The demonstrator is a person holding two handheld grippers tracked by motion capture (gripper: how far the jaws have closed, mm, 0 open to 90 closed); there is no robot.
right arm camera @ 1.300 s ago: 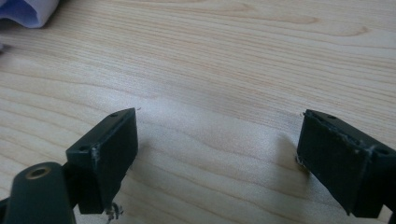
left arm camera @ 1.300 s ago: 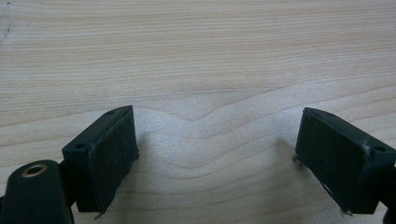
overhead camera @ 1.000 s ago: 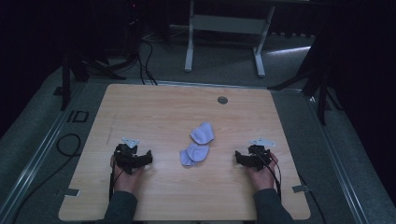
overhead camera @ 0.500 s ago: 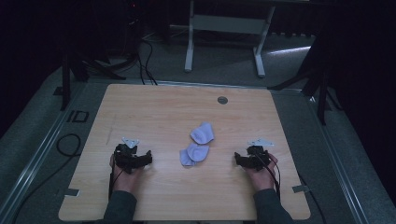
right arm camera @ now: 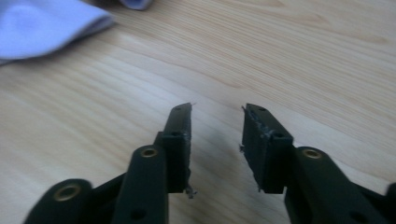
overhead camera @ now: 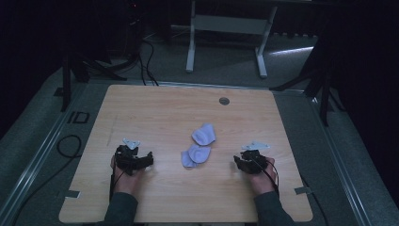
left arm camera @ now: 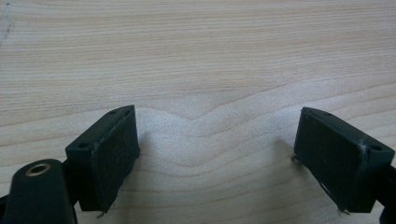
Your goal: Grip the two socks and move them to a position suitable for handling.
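- Pale lilac cloths (overhead camera: pixel 196 155) lie near the middle of the wooden table (overhead camera: pixel 155 108), two crumpled pieces touching at their edges, the nearer one between the two grippers and the farther one (overhead camera: pixel 204 134) just behind it.
- Nearest the person, two sleeved forearms come in from the table's front edge, each hand holding a gripper low over the bare wood.
- Left gripper (overhead camera: pixel 143 160) sits well apart from the cloths, its jaws spread wide with nothing but wood grain between them, as the left gripper view (left arm camera: pixel 215 154) shows.
- Right gripper (overhead camera: pixel 239 162) is near the nearer cloth but not touching it; its jaws have just been closing and now stand with a narrow gap, nothing between them (right arm camera: pixel 215 140).
- In the right gripper view, a cloth (right arm camera: pixel 42 25) lies ahead at upper left.
- Farther off, a round grey grommet (overhead camera: pixel 224 100) sits near the table's far edge.
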